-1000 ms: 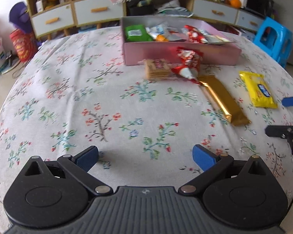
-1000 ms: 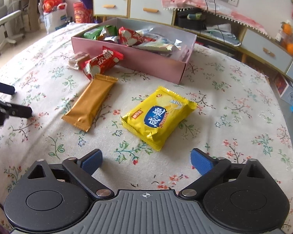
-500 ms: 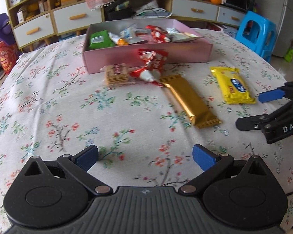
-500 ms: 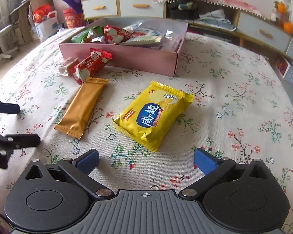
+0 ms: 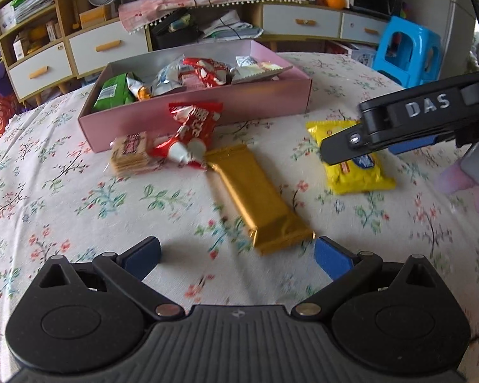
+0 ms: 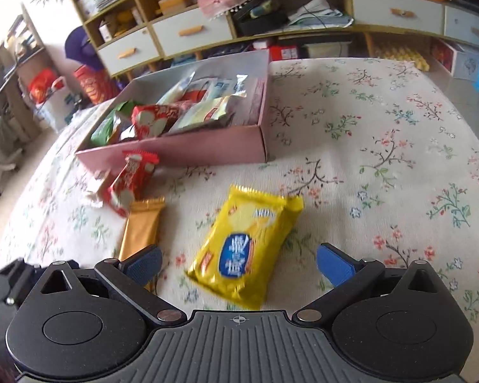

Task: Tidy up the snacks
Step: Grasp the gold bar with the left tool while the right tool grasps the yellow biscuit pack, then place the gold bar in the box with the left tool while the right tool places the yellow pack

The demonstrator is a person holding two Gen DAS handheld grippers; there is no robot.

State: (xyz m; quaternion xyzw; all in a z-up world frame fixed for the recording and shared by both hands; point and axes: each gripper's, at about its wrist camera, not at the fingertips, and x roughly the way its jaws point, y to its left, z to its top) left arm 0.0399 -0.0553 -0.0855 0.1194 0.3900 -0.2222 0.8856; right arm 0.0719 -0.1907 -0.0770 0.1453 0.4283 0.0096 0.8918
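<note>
1. The left gripper [image 5: 236,253] has its blue-padded fingers spread wide and empty, low over a floral tablecloth [image 5: 64,198] of woven fabric.
2. Between its tips lies the near end of a long gold foil bar [image 5: 255,198], flat and shiny with crimped ends.
3. The right gripper [image 6: 238,263] is likewise spread apart, straddling the near end of a glossy yellow snack packet [image 6: 246,242] with a blue oval label.
4. A shallow pink cardboard box [image 5: 271,108] sits farther back, rectangular, holding crinkly wrappers: a green packet [image 5: 113,94], silvery sachets and a red-and-white one.
5. Against the box's front wall leans a red-and-white snack bag [image 5: 191,134], touching the gold bar's far end.
6. Beside it lies a square stack of wafer biscuits [image 5: 131,151] in clear wrap.
</note>
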